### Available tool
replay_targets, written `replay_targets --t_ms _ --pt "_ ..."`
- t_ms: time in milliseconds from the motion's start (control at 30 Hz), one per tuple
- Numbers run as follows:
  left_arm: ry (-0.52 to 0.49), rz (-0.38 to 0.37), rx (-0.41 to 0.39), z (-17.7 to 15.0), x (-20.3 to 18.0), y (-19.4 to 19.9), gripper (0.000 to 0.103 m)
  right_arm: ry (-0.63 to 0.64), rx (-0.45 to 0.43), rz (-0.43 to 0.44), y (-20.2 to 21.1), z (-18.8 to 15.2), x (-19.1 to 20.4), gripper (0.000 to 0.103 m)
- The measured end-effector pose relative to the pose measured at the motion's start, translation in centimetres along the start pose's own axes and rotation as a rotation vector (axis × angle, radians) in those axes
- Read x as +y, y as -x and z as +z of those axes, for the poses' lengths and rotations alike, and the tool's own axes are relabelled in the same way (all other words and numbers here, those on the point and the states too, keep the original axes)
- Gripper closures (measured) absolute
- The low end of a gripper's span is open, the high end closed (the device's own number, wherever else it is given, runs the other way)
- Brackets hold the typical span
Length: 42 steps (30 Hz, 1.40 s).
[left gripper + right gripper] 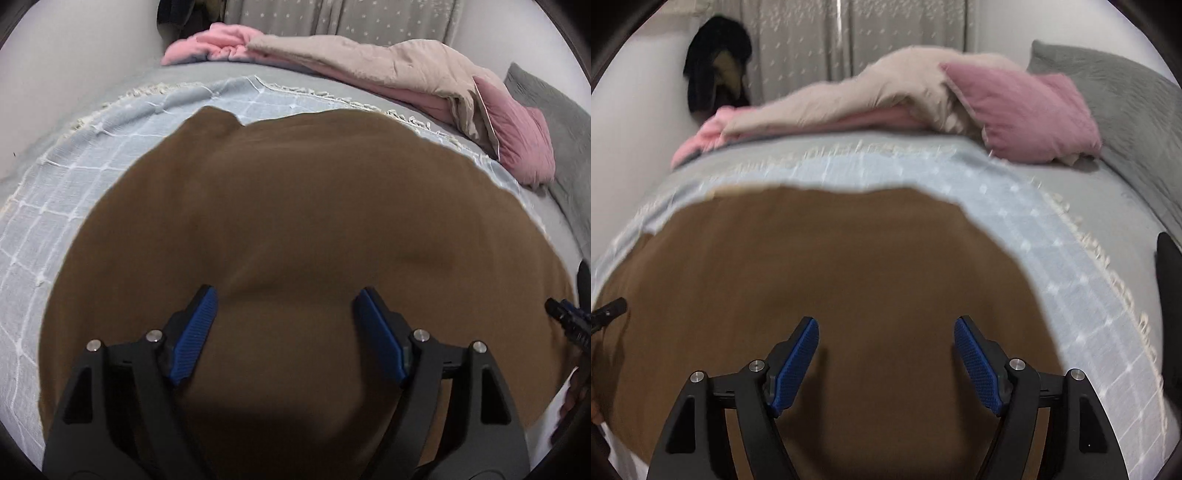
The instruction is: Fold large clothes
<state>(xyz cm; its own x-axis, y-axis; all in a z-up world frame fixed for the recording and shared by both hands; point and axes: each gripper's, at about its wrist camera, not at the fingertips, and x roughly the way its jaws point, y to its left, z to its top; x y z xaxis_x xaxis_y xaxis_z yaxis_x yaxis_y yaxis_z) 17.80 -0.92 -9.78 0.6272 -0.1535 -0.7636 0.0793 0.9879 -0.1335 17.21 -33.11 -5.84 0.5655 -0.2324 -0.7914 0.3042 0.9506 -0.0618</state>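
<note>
A large brown garment (pixel 295 221) lies spread flat on a light blue checked throw (pixel 74 177) on the bed. It also fills the lower part of the right wrist view (pixel 820 258). My left gripper (pixel 284 295) is open and empty just above the garment's near part. My right gripper (pixel 886 326) is open and empty above the garment's near right part. The right gripper's tip shows at the right edge of the left wrist view (pixel 565 314). The left gripper's tip shows at the left edge of the right wrist view (pixel 609 312).
A beige and pink quilt (pixel 369 62) is heaped along the bed's far side with a pink pillow (pixel 1027 110) and a grey pillow (pixel 1115 99). Dark clothes (pixel 716 81) hang by the curtain. The throw's fringe (pixel 1086 236) borders the grey sheet.
</note>
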Motion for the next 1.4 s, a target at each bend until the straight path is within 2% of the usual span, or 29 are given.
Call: replay_targets --t_ms 67,200,233,300,367,400,467,533,667,800,1033,1067,1133,1200,1400 --pt "0.019 0.062 -0.004 -0.5 2.6 1.0 0.024 -0.049 0.014 -0.04 -0.1 -2.2 -2.4 0.026" --pt "0.101 0.197 0.042 -1.0 7.2 2.8 0.024 -0.063 0.025 -0.279 2.1 -3.5 -6.2 0.024" --pt "0.164 0.194 0.062 -1.3 9.2 3.5 0.023 -0.085 0.021 -0.278 2.5 -3.8 -6.8 0.024" --pt "0.254 0.146 0.065 -1.8 11.2 5.0 0.024 -0.166 0.042 -0.185 3.5 -4.4 -8.0 0.024" --pt "0.284 0.128 0.048 -2.2 11.5 6.9 0.023 -0.187 0.033 -0.115 4.5 -4.7 -8.1 0.024" --pt "0.301 0.095 0.036 -2.4 11.4 8.4 0.023 -0.178 0.016 -0.081 5.0 -4.9 -8.0 0.024" --pt "0.34 0.035 0.033 -3.2 10.8 10.4 0.017 -0.151 -0.009 -0.039 5.7 -4.6 -7.4 0.024" --pt "0.38 -0.02 0.047 -3.9 10.1 11.6 0.006 -0.136 -0.024 -0.005 7.2 -5.1 -6.3 0.023" --pt "0.45 -0.107 0.115 -5.5 8.5 12.8 0.004 -0.117 -0.038 0.062 8.3 -5.3 -4.6 0.023" --pt "0.493 -0.142 0.17 -7.1 7.1 11.7 0.003 -0.05 -0.052 0.097 8.7 -5.4 -2.4 0.023" --pt "0.569 -0.161 0.257 -9.1 6.4 6.8 0.003 0.009 -0.041 0.113 7.8 -5.5 -0.5 0.023" --pt "0.577 -0.155 0.239 -9.3 6.4 6.6 0.003 0.015 -0.038 0.112 7.7 -5.6 -0.3 0.023" --pt "0.581 -0.141 0.153 -9.1 6.1 6.7 0.003 0.025 -0.036 0.11 7.3 -5.6 0.0 0.023" --pt "0.603 -0.174 0.112 -8.9 6.0 6.3 0.003 0.037 -0.037 0.108 7.2 -5.6 0.6 0.023" --pt "0.718 -0.19 -0.048 -8.8 6.5 5.0 0.004 0.04 -0.034 0.13 6.9 -5.3 1.3 0.023"
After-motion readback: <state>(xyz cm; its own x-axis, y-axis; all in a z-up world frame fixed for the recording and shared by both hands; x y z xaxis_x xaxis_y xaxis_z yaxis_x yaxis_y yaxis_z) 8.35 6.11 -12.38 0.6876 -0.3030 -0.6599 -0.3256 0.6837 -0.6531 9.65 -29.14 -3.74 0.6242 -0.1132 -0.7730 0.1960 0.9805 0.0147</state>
